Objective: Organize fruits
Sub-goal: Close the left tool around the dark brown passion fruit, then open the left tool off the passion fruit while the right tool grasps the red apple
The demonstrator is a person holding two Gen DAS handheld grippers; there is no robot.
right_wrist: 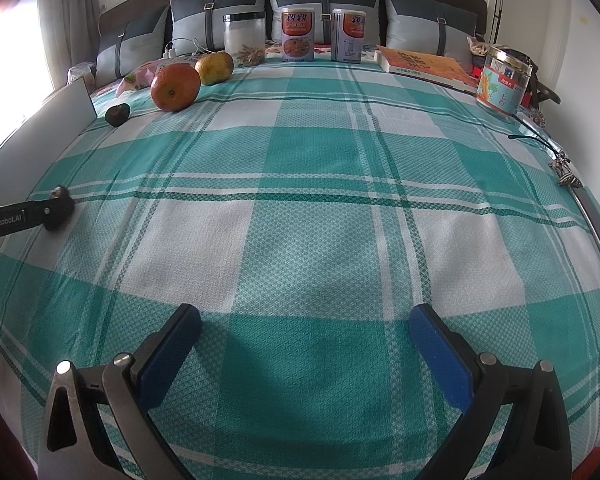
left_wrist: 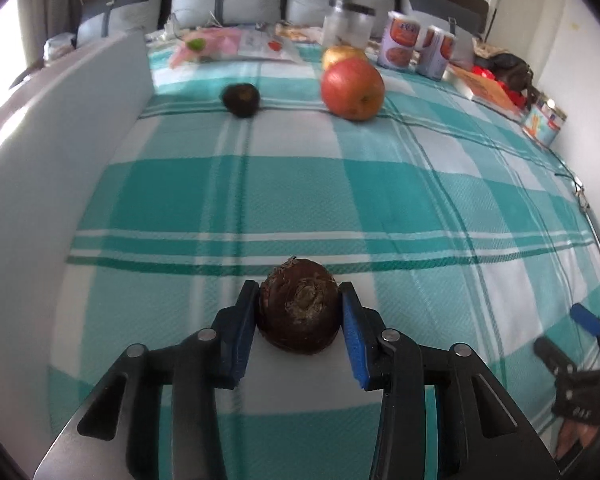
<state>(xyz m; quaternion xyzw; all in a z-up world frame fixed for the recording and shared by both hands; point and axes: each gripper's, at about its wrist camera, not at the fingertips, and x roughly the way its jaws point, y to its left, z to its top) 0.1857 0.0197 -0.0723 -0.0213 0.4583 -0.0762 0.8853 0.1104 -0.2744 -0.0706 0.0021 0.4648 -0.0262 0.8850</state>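
Note:
My left gripper (left_wrist: 300, 300) is shut on a dark brown round fruit (left_wrist: 298, 310), held low over the checked green cloth (left_wrist: 379, 200). Far ahead lie a second dark fruit (left_wrist: 241, 99), a red apple (left_wrist: 352, 89) and a yellow apple (left_wrist: 341, 55) behind it. In the right wrist view my right gripper (right_wrist: 304, 328) is open and empty above the cloth (right_wrist: 319, 200). The dark fruit (right_wrist: 117, 114), red apple (right_wrist: 175, 87) and yellow apple (right_wrist: 214, 67) sit at the far left. The left gripper's tip with its fruit (right_wrist: 60, 208) shows at the left edge.
A white board (left_wrist: 60, 152) stands along the left side. A clear jar (right_wrist: 244, 39), two printed cans (right_wrist: 297, 35), a book (right_wrist: 423, 66) and another jar (right_wrist: 503, 80) line the back and right. Pillows (right_wrist: 323, 0) stand behind. A cable (right_wrist: 539, 140) lies at the right edge.

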